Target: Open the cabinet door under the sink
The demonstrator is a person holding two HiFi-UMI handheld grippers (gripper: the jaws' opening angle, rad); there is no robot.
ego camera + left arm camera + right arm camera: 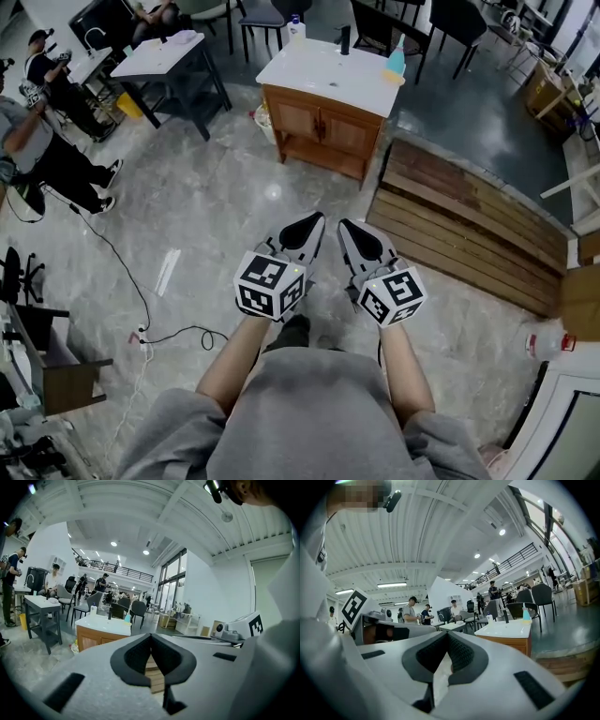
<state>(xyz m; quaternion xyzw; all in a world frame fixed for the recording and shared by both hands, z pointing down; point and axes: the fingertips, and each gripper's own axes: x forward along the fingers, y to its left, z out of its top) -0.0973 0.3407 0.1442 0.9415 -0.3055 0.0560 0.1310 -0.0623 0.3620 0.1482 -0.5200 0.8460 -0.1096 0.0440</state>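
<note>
A wooden sink cabinet [323,127] with a white basin top [319,70] stands on the floor well ahead of me, both doors shut. My left gripper [313,219] and right gripper [346,227] are held side by side in front of my body, far short of the cabinet, jaws closed with nothing between them. The left gripper view shows the left gripper [151,635] with its jaws meeting and the cabinet [96,639] small at left. The right gripper view shows the right gripper [447,633] likewise, with the cabinet [513,639] off to the right.
A black faucet [345,37] and a blue bottle [396,64] stand on the basin top. Wooden planks [469,225] lie right of the cabinet. A grey table [169,56] and people [56,141] are at left. A cable [141,309] runs across the floor.
</note>
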